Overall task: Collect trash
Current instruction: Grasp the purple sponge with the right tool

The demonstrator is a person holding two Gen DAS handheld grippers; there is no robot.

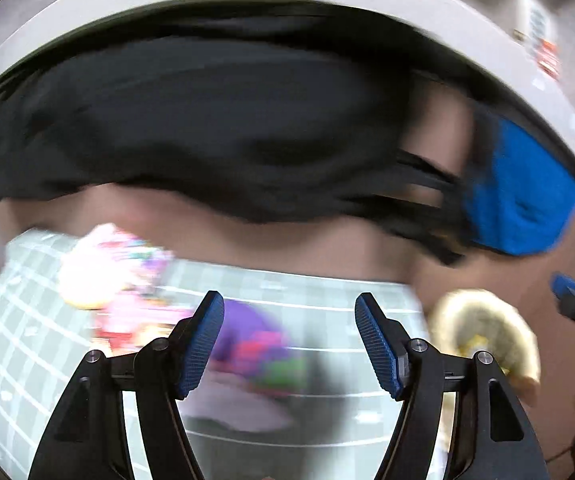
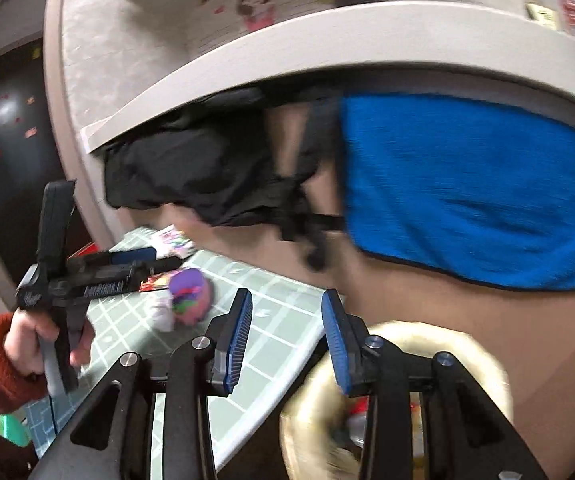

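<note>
With our left gripper [image 1: 289, 340] wide and empty, the purple wrapper [image 1: 255, 344] lies just ahead between its fingers on the mat [image 1: 327, 292] near the desk edge, while our right gripper [image 2: 287, 336], half-open and empty, hovers over the bin [image 2: 483, 352].

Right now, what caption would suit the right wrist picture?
Open right gripper above a basket, the left gripper over a green mat with wrappers.

Wrappers [image 2: 189, 298] on mat [image 2: 271, 332]; bin [image 2: 483, 364] right of mat; cloths [image 2: 475, 184] behind.
</note>
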